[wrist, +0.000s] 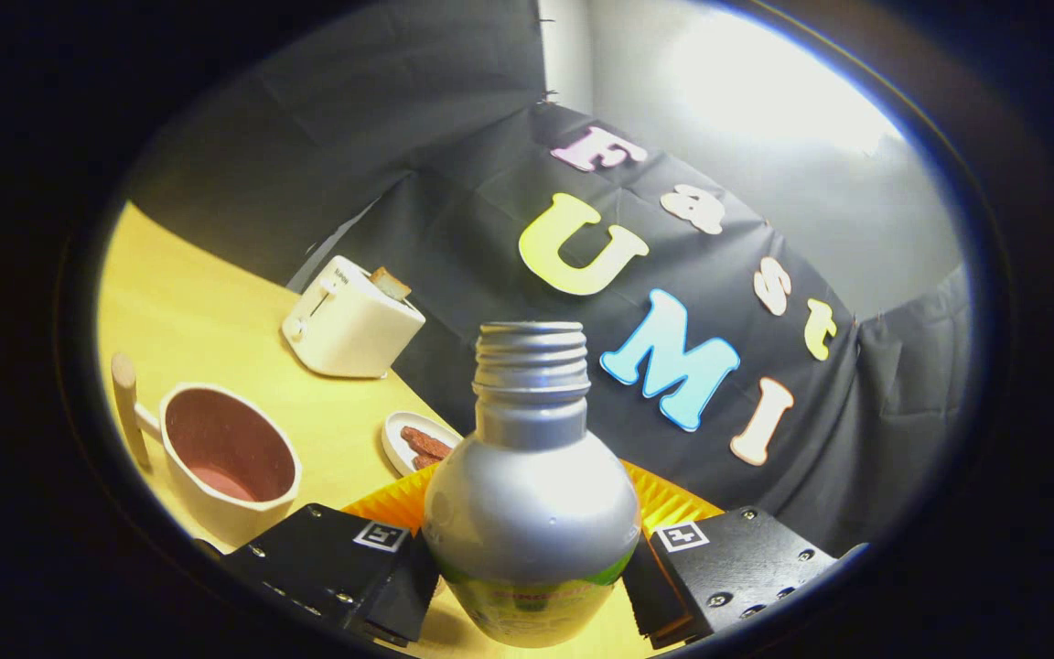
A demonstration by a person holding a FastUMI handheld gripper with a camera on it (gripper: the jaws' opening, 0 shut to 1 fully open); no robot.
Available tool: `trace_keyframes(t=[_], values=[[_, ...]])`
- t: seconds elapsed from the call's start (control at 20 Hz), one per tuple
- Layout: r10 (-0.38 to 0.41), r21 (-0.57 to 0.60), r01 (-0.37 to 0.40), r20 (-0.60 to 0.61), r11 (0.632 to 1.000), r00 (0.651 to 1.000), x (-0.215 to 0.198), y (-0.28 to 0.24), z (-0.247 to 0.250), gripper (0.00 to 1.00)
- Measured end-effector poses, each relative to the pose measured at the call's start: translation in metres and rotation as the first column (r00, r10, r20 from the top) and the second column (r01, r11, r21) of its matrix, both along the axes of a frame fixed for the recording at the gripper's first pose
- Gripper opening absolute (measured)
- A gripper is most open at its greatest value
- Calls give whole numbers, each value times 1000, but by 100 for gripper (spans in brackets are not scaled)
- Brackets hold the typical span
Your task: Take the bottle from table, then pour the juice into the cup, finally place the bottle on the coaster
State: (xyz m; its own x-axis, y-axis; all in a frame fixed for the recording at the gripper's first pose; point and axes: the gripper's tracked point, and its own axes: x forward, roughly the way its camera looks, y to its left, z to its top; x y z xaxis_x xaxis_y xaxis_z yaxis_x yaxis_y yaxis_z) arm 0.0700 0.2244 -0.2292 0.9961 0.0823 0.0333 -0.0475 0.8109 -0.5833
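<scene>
We see the gripper point(532, 572) clamped on one silver bottle point(532, 513), uncapped, both fingers pressing its sides. Its green label is unreadable and cut off below. Behind it an orange coaster point(673, 502) is mostly hidden. One cup point(227, 458), one small plate point(417, 441) and one toaster point(349, 320) stand near the tabletop point(198, 302) back edge.

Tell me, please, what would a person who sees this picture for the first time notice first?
First the silver bottle, uncapped, held between the fingers of the gripper, which press on both its sides. An orange coaster lies just behind it on the yellow table. Beyond the left finger stands the cup with its wooden handle, and farther back a small plate of food and a white toaster.
</scene>
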Motion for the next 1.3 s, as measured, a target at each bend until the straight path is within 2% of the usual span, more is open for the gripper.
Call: trace_keyframes(t=[0.1,0.2,0.35,0.45,0.5,0.7,0.85,1.05,1.3], values=[[13,110,-9,-37,994,999,5,-2,5,83],[64,258,-33,-114,966,991,9,1,1,83],[144,471,-16,-238,882,961,14,5,-8,83],[191,558,-8,-271,830,943,19,8,-1,83],[198,574,-2,-280,819,939,20,9,0,83],[212,565,-31,-257,825,943,31,16,-3,83],[200,571,-23,-249,820,948,45,21,-11,83],[183,553,-4,-270,833,945,64,23,-32,83],[171,584,18,-267,812,948,82,22,-53,83]])
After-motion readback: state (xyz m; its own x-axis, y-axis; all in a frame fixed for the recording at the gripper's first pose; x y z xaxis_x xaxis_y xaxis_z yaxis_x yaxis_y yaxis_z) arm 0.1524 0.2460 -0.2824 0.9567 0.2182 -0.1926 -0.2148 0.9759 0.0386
